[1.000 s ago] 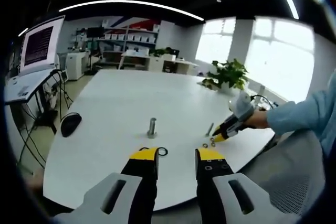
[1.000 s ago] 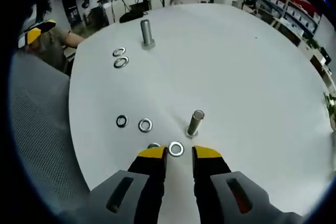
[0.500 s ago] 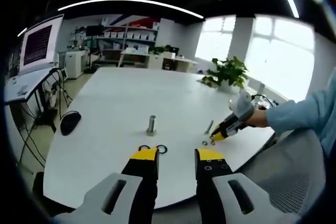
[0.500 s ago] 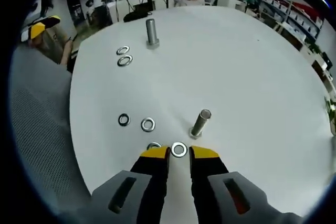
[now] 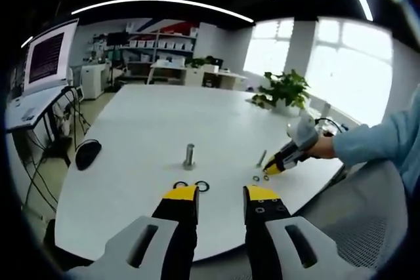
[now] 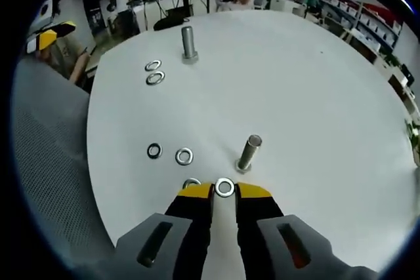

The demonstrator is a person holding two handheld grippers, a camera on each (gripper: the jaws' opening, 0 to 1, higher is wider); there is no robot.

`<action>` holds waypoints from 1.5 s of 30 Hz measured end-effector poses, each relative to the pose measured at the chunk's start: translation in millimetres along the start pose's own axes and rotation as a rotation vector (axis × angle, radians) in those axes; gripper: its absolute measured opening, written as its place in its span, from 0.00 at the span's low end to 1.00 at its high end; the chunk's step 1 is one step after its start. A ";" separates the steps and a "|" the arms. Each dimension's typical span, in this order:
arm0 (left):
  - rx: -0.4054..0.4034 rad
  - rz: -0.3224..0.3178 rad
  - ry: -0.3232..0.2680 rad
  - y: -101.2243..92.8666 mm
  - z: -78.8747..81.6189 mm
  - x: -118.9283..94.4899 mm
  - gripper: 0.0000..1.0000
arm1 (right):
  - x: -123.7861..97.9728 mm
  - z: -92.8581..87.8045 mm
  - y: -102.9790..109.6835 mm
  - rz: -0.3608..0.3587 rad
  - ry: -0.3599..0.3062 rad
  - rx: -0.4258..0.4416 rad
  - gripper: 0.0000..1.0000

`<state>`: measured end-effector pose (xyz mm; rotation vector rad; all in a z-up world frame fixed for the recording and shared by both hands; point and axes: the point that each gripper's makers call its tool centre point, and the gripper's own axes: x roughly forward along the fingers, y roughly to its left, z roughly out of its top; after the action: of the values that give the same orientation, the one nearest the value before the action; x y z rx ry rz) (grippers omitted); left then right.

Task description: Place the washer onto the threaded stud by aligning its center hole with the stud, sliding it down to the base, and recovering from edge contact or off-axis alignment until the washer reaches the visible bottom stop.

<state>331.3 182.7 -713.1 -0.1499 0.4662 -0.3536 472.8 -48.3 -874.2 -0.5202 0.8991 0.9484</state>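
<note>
Washer (image 6: 224, 187) pinched between the yellow tips of the right tongs (image 6: 224, 191), which have drawn nearly together around its rim, low over the white desk (image 6: 315, 96); whether the ring is off the desk surface I cannot tell. Just beyond it, up and a shade to the right, stands the near threaded stud (image 6: 249, 153), upright with a slight lean, its base on the desk and nothing on its shaft. Left of that stud lie a silver washer (image 6: 184, 156) and, further left, a dark ring (image 6: 154, 151); another silver washer (image 6: 191, 182) peeks out beside the left tip of the right tongs. Well beyond the near stud, a second stud (image 6: 189, 44) rises at the far end of the desk, with two more washers (image 6: 154, 73) lying just to its left. In the left gripper view the left tongs (image 5: 220, 193) are parted with nothing between their tips, hovering near the desk edge, two rings (image 5: 191, 185) lying just past the left tip and the second stud behind them. Off to the right of that stud, a blue-sleeved hand (image 5: 323, 148) brings the right tongs down beside the near stud.
</note>
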 end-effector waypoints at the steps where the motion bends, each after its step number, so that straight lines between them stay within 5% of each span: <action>1: 0.000 0.000 0.001 -0.1 -0.2 0.0 0.25 | 0.0 -0.2 0.1 -0.001 0.000 -0.001 0.15; 9: 0.015 -0.006 0.005 -1.0 -0.1 1.1 0.24 | -3.9 -5.3 -7.3 -0.025 0.025 -0.012 0.15; 20: 0.018 -0.012 0.013 -2.1 -1.4 1.4 0.23 | -22.9 7.0 -30.4 -0.093 -0.056 0.088 0.14; 22: 0.016 -0.011 0.011 -1.9 -1.2 1.2 0.23 | -28.0 18.9 -31.7 -0.084 -0.122 0.155 0.14; 35: 0.025 -0.019 0.014 -3.1 -1.4 1.5 0.23 | -52.4 57.1 -39.9 -0.129 -0.259 0.170 0.14; 45: 0.018 -0.017 0.014 -2.8 -1.7 1.1 0.23 | -47.0 62.3 -26.5 -0.102 -0.248 0.101 0.14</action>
<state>330.7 179.6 -714.5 -0.1337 0.4755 -0.3753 509.0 -38.4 -800.7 -0.3500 0.6863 0.8494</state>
